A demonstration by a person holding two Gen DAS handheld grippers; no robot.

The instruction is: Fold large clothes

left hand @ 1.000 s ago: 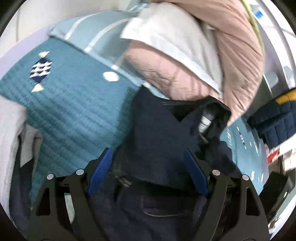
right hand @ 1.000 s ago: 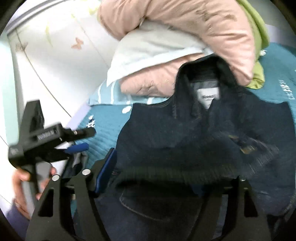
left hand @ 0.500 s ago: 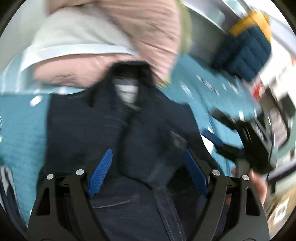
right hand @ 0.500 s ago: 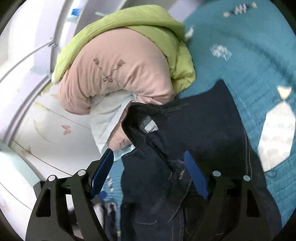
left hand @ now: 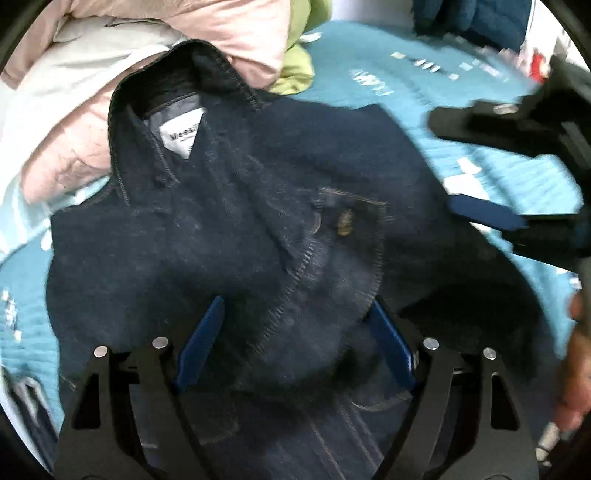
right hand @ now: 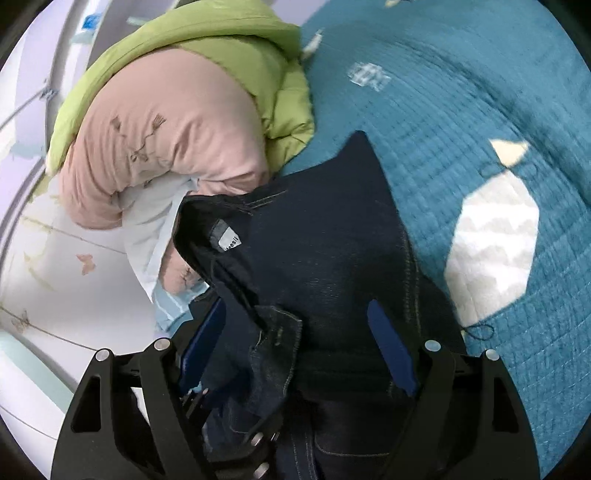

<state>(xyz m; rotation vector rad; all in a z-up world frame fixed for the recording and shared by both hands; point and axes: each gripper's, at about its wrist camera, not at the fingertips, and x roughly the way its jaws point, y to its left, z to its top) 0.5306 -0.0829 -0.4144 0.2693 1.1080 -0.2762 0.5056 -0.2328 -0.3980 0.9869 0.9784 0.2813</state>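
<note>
A dark navy denim jacket [left hand: 236, 206] lies folded on the teal quilted bedspread [left hand: 388, 74], collar and white label toward the pillows. It also shows in the right wrist view [right hand: 325, 251]. My left gripper [left hand: 295, 325] is open, its blue pads either side of the jacket's near fold. My right gripper [right hand: 295, 332] is open over the jacket's near edge; it also shows at the right of the left wrist view [left hand: 491, 214], held by a hand.
A pink duvet [right hand: 162, 133], a lime green duvet [right hand: 229, 48] and a white pillow [left hand: 74, 74] are piled beyond the collar. A navy padded item [left hand: 472, 14] lies far right. A white patch [right hand: 491, 243] marks the bedspread [right hand: 461, 92].
Both grippers swung over the jacket. The left view turned from the pillows toward the jacket's front and moved closer. The right view turned right toward the open bedspread.
</note>
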